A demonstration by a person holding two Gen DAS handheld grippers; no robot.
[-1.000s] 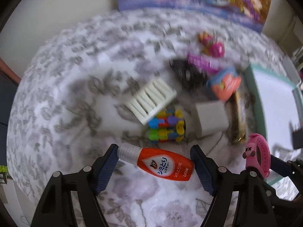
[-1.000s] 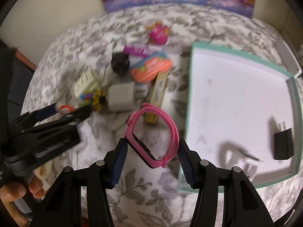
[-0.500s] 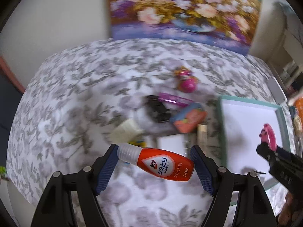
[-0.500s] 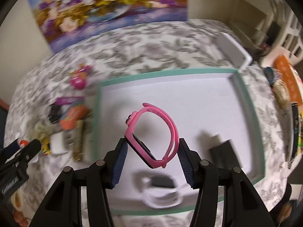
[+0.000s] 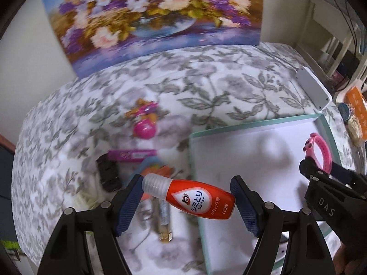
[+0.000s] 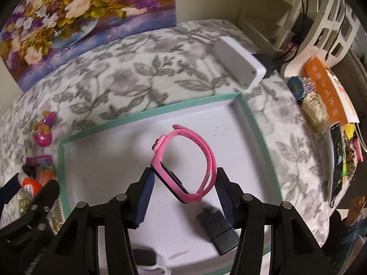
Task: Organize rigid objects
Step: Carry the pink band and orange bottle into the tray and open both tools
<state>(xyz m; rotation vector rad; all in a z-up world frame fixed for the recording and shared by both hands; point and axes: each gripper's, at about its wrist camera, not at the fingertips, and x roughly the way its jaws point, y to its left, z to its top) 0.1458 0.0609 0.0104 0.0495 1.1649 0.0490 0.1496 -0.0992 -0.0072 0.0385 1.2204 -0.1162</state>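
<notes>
- We note that within the last second both grippers have lifted off the cluttered patch of tablecloth (image 5: 96, 119) and swung right over the teal-rimmed tray (image 6: 254, 123); both loads now appear to be at the drop-off stage.
- Left gripper (image 5: 187, 202): jaws set wide and clamped end to end on the orange stain-remover bottle (image 5: 197, 201), one pad on its clear cap, the other on its base. The bottle hangs level, straddling the tray's left rim.
- Right gripper (image 6: 183, 189): jaws partly closed, pinching the pink wristwatch (image 6: 183, 162) across its band. The watch is held above the tray's white floor, with a black adapter (image 6: 216, 229) lying just below it.
- The remaining clutter stays left of the tray.
</notes>
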